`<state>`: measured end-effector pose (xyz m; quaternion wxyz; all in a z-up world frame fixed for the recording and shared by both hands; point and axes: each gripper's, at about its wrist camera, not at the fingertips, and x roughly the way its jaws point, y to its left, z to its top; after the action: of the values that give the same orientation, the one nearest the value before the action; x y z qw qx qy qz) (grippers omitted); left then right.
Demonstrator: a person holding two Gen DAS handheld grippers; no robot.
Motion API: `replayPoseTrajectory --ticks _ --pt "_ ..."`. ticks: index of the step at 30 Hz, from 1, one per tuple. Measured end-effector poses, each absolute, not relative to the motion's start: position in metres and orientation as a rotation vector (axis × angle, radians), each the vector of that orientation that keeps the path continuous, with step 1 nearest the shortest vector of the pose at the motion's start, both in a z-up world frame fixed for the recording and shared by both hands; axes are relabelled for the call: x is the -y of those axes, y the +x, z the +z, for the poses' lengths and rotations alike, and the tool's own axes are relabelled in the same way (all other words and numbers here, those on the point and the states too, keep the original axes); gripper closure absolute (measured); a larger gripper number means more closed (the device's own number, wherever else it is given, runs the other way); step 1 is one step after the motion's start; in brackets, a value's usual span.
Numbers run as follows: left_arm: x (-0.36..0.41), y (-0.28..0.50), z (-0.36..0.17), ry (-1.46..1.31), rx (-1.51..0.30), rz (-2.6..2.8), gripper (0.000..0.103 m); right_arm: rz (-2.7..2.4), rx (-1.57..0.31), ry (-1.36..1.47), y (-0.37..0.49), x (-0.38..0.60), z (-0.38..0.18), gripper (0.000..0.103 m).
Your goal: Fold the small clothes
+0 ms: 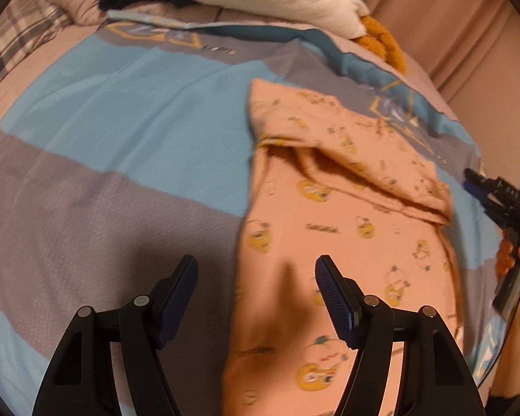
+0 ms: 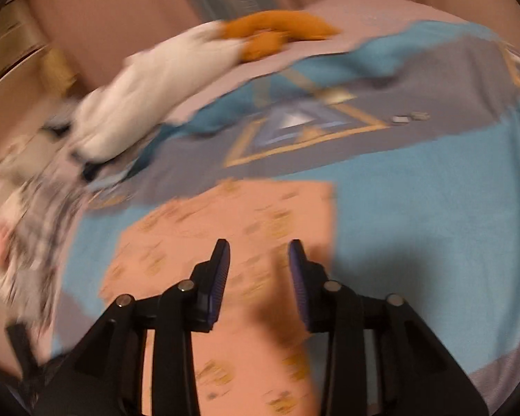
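the pink garment (image 1: 329, 208) lies on the bed (image 1: 121, 138), part folded; it looks light and limp, best pinched at a hem or corner. left gripper (image 1: 256, 298) gapes wide and empty; right gripper (image 2: 260, 277) stands part open, empty. only the left view shows the fold's flap and the right gripper.

Soft matt printed cloth garment (image 1: 332, 215) on a smooth woven bedspread (image 1: 128, 111).

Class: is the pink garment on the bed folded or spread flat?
Partly folded: the pink garment has one part doubled over itself; the rest lies flat.
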<state>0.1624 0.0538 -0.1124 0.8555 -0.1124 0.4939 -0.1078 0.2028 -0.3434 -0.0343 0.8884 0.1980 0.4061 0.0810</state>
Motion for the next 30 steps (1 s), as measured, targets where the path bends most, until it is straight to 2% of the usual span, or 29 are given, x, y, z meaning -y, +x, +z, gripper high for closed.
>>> replayPoseTrajectory --ticks 2,4,6,7,9,13,17,18,24,30 --pt "-0.047 0.162 -0.111 -0.228 -1.034 -0.245 0.034 0.213 -0.896 0.31 0.202 0.321 -0.049 0.089" --pt "-0.041 0.161 -0.111 -0.221 -1.042 -0.255 0.034 0.18 -0.964 0.242 0.207 0.311 -0.069 0.09" --pt "-0.038 0.158 -0.111 -0.213 -1.048 -0.26 0.034 0.134 -1.056 0.269 0.213 0.317 -0.098 0.099" --pt "-0.039 0.153 -0.109 -0.205 -1.05 -0.261 0.034 0.126 -1.051 0.315 0.211 0.323 -0.104 0.1" --pt "-0.042 0.146 -0.105 -0.195 -1.044 -0.264 0.034 0.142 -1.02 0.422 0.2 0.334 -0.096 0.088" --pt "-0.053 0.134 -0.102 -0.203 -1.045 -0.261 0.034 0.191 -0.956 0.417 0.157 0.333 -0.069 0.081" --pt "-0.062 0.116 -0.104 -0.241 -1.063 -0.279 0.034 0.218 -0.955 0.438 0.104 0.336 -0.063 0.052" --pt "-0.063 0.111 -0.104 -0.246 -1.066 -0.28 0.034 0.217 -0.957 0.445 0.092 0.336 -0.064 0.049" --pt "-0.078 0.083 -0.116 -0.3 -1.107 -0.292 0.034 0.172 -0.991 0.495 0.017 0.351 -0.078 0.038" --pt "-0.09 0.064 -0.136 -0.415 -1.147 -0.341 0.034 0.147 -1.047 0.56 -0.026 0.357 -0.103 0.038"
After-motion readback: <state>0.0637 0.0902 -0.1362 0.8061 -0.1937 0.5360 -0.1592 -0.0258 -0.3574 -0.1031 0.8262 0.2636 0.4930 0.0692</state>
